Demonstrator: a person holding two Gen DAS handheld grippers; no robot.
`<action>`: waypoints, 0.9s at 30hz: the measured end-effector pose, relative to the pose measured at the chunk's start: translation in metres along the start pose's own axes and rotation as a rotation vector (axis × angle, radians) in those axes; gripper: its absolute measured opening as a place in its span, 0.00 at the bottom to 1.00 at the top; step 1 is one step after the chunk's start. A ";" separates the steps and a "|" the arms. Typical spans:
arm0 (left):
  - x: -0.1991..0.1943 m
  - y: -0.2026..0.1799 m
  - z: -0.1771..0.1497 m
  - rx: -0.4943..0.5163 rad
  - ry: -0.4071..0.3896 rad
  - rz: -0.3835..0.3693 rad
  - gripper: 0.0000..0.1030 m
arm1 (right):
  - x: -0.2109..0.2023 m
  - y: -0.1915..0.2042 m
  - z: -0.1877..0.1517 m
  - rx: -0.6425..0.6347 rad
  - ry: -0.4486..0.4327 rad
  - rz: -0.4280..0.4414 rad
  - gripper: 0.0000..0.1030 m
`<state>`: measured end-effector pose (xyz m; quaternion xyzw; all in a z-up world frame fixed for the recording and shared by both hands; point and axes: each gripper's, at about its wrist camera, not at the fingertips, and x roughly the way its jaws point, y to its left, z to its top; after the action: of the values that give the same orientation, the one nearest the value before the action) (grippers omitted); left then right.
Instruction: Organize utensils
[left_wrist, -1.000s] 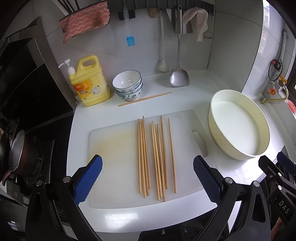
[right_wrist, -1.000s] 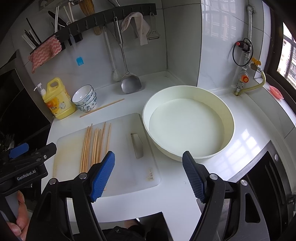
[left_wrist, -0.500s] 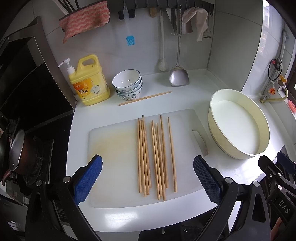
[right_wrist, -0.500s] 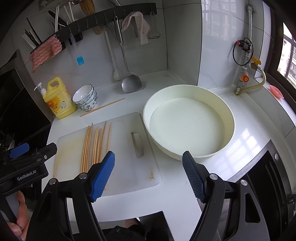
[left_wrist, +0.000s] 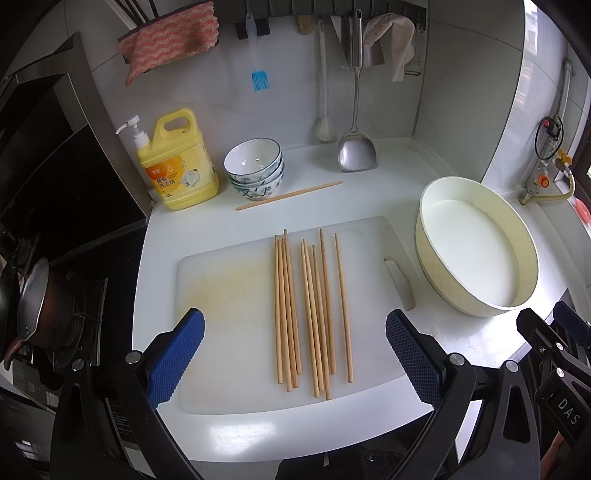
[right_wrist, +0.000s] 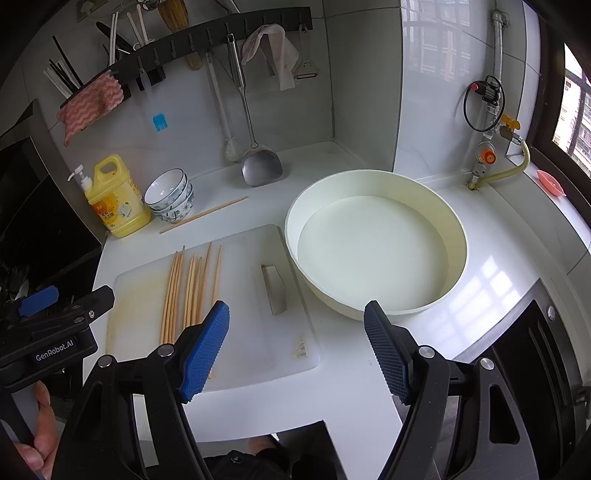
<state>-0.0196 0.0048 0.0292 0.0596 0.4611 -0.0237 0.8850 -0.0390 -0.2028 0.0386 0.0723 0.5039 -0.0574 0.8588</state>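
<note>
Several wooden chopsticks (left_wrist: 310, 314) lie side by side on a white cutting board (left_wrist: 229, 295), also seen in the right wrist view (right_wrist: 192, 291). One more chopstick (left_wrist: 290, 195) lies on the counter behind the board, by the stacked bowls (left_wrist: 255, 170). My left gripper (left_wrist: 295, 350) is open and empty, above the near ends of the chopsticks. My right gripper (right_wrist: 297, 350) is open and empty, above the board's right edge, between the chopsticks and a large cream basin (right_wrist: 376, 247).
A yellow detergent bottle (left_wrist: 177, 162) stands at the back left. A wall rail (right_wrist: 207, 44) holds a metal spatula (left_wrist: 356, 147), brush, cloths and a holder with dark chopsticks (right_wrist: 64, 77). A stove with a pot (left_wrist: 40, 306) is at the left. Gas valve and hose (right_wrist: 495, 162) at right.
Both views have shifted very slightly; both grippers stay open and nothing on the counter has moved.
</note>
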 end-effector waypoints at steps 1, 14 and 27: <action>0.000 0.000 0.000 0.001 0.000 0.000 0.94 | 0.000 0.000 0.000 -0.001 0.000 0.000 0.70; 0.001 0.000 -0.001 0.001 0.000 0.000 0.94 | -0.001 0.000 -0.002 -0.008 0.001 0.004 0.70; 0.000 0.000 -0.001 0.000 -0.002 0.001 0.94 | -0.002 0.001 -0.002 -0.010 -0.002 0.004 0.70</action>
<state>-0.0203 0.0054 0.0286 0.0600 0.4602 -0.0234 0.8855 -0.0420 -0.2010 0.0397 0.0690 0.5032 -0.0531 0.8597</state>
